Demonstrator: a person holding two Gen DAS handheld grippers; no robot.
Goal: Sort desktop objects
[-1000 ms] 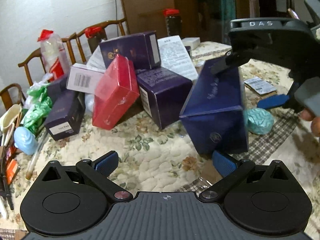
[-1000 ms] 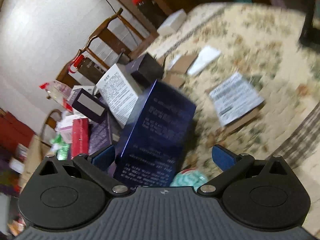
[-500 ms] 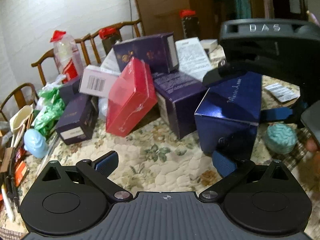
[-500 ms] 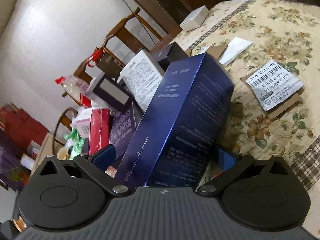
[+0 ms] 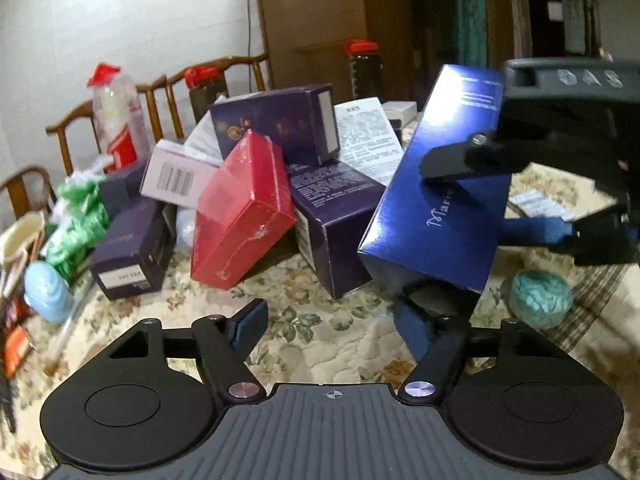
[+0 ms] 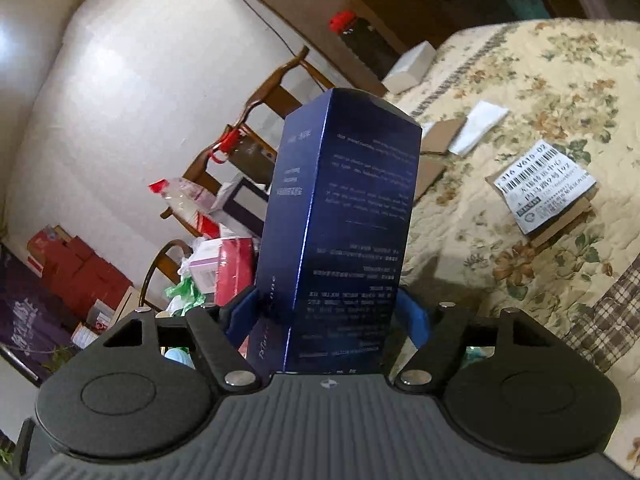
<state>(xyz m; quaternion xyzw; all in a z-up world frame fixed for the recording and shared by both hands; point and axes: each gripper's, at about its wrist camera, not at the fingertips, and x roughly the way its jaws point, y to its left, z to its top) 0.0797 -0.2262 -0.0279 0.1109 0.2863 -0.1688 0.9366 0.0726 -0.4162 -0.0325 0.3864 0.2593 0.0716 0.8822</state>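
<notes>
Blue box — floral tablecloth

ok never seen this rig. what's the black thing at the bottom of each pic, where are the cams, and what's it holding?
No robot here: a person holds a two-finger claw in each hand, and each claw carries a fisheye camera looking forward along its fingers. The black shape at the bottom of each picture is that claw's own body.

In the left wrist view, the left claw is open and empty above a floral tablecloth. Ahead is a heap of boxes, including a red box and purple boxes, with a teal ball to the right.

The right claw shows there too, shut on a tall blue box that is lifted off the table and tilted. The right wrist view shows that blue box between its blue pads.
</notes>
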